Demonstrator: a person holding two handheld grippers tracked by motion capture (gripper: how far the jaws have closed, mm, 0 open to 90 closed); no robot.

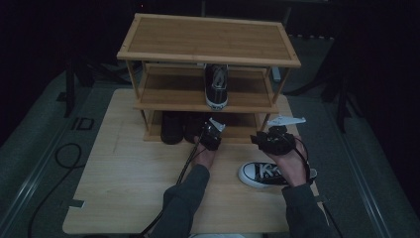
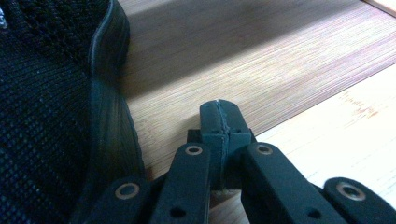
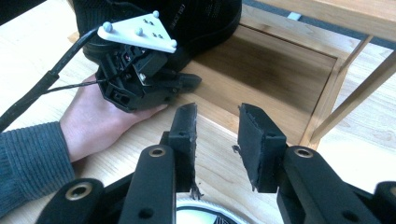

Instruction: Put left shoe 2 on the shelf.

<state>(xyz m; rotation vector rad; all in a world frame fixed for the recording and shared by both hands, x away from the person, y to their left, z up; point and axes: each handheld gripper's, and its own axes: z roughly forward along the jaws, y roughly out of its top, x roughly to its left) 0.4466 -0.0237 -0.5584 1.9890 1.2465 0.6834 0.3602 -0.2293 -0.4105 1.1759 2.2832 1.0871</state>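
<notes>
A light wooden table stands in a dark room and carries a rack with three shelves; the left gripper, jaws pressed together and empty, sits just beside the black shoes on the lowest shelf; the right gripper, jaws narrowly apart, hovers above a black-and-white sneaker; four shoes in total

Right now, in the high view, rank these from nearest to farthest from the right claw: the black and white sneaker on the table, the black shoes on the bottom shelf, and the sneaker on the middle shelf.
1. Black and white sneaker, on the table just beneath the right claw.
2. Black shoes, bottom shelf, off to the left.
3. Middle-shelf sneaker, up and behind.
</notes>
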